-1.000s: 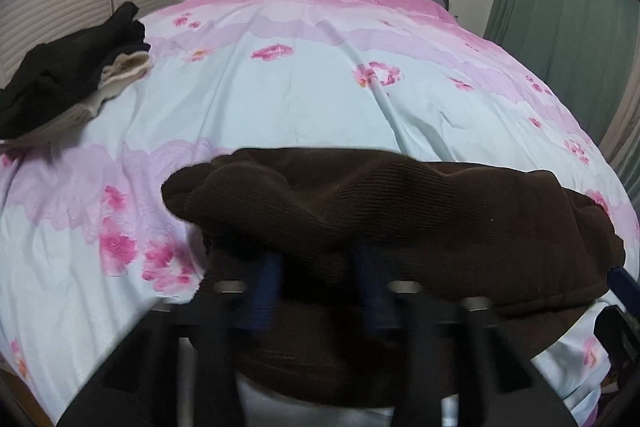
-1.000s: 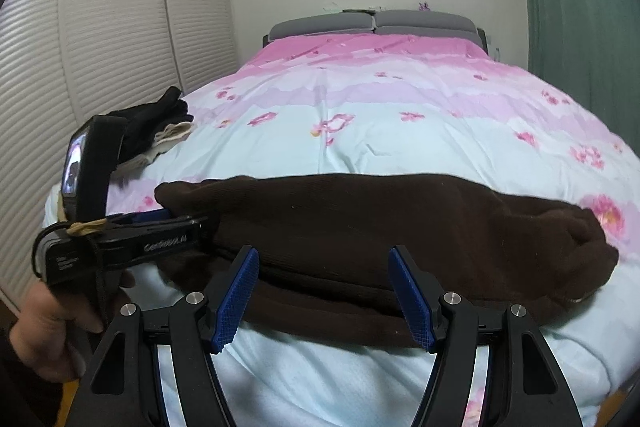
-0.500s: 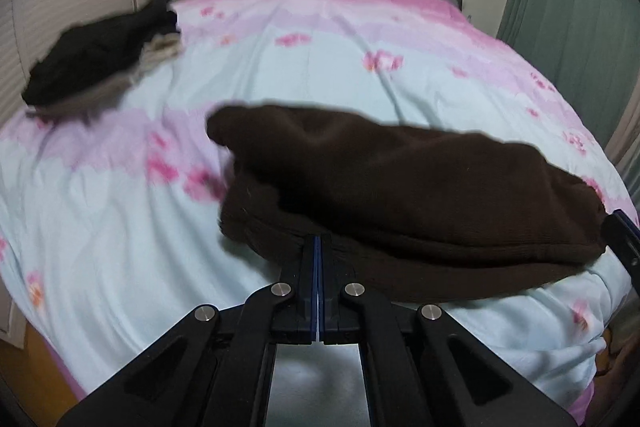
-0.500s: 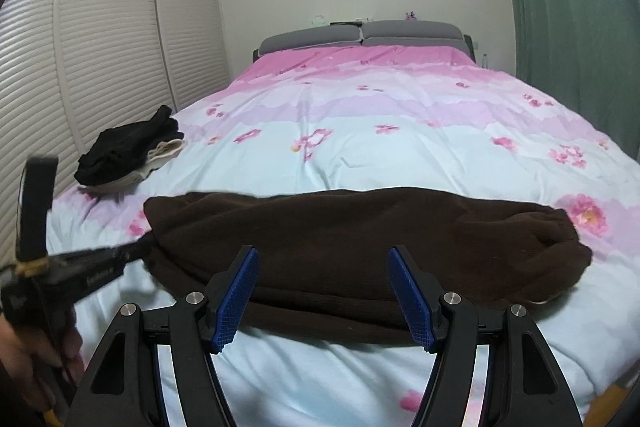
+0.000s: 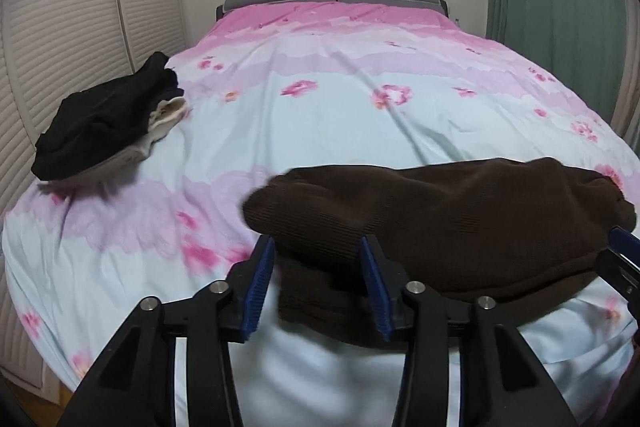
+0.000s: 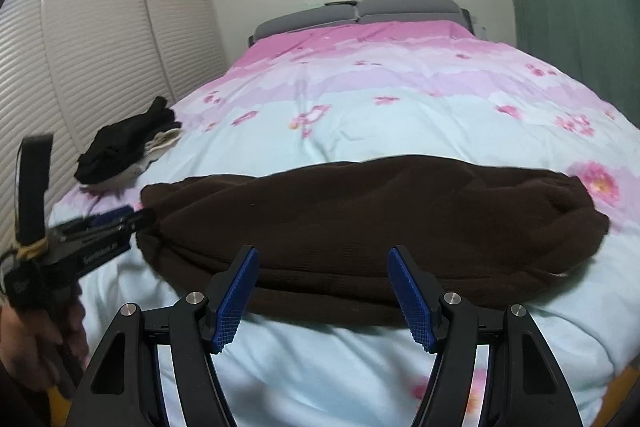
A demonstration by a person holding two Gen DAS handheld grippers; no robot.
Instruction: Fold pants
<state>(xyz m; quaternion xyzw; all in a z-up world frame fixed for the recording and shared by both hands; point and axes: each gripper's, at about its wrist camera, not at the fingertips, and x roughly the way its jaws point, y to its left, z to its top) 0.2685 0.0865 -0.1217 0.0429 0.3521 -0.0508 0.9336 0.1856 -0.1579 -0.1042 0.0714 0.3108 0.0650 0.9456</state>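
Brown pants [image 6: 372, 223] lie folded in a long band across the near end of the bed [image 5: 360, 115]. Left gripper [image 5: 316, 287] wide open at their left end, holding nothing; right gripper [image 6: 326, 297] wide open, empty, short of the near edge. Fabric looks thick, soft, floppy (ribbed, probably grippy). Best pinched at end corners through all layers.

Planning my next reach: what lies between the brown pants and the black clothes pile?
Only bare floral duvet separates the brown pants from the black clothes pile, per the left wrist view.
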